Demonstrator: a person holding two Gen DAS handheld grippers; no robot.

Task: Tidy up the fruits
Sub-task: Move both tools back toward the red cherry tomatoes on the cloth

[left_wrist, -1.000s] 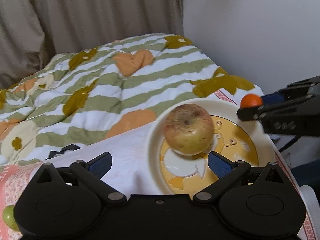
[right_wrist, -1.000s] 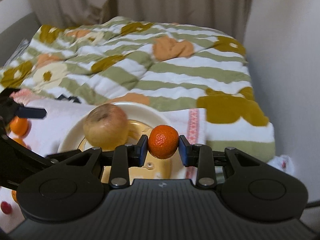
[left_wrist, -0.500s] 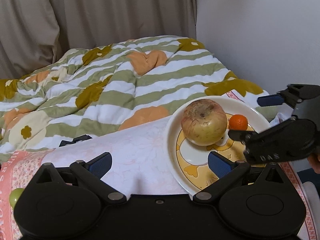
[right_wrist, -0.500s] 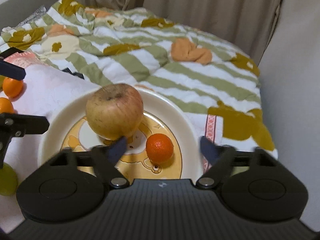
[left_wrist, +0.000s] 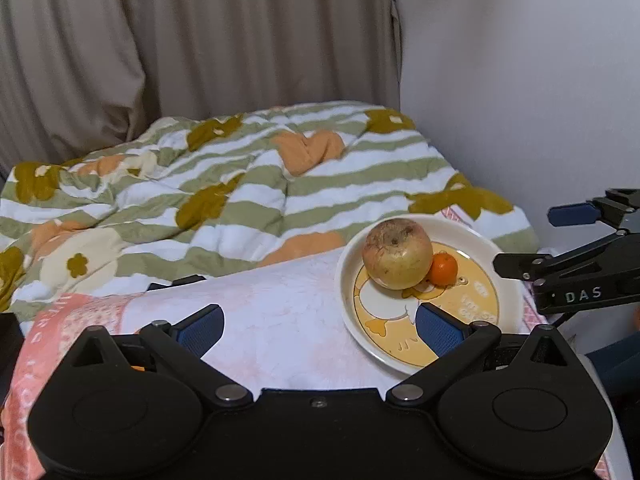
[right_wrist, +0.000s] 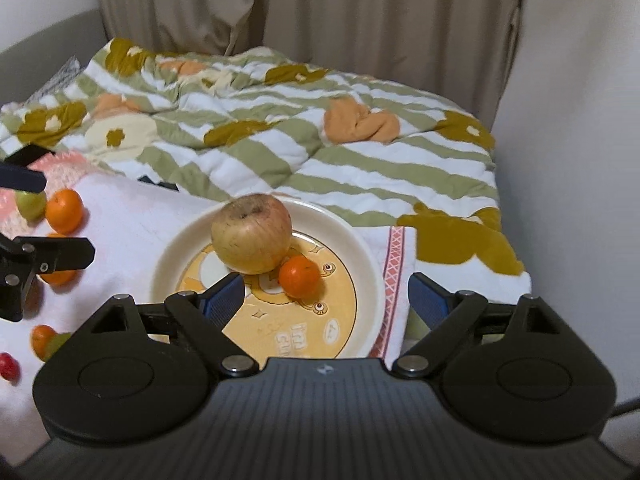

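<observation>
Two grippers: both are standing with jaws spread wide, gripping nothing.
Right gripper (right_wrist: 324, 300): hovering over the plate (right_wrist: 360, 264).
Left gripper (left_wrist: 320, 326): hanging above the pink cloth (left_wrist: 280, 312).
Mandarin (right_wrist: 299, 277): lying on the plate, touching the apple (right_wrist: 251, 233).
Loose fruit (right_wrist: 64, 211): sitting on the cloth, left of the plate.

I count one apple (right_wrist: 251, 238) and one mandarin (right_wrist: 299, 276) on the single plate (right_wrist: 370, 280). Off it, I see three more mandarins (right_wrist: 64, 211), two green fruits (right_wrist: 30, 205), one red fruit (right_wrist: 8, 366).
</observation>
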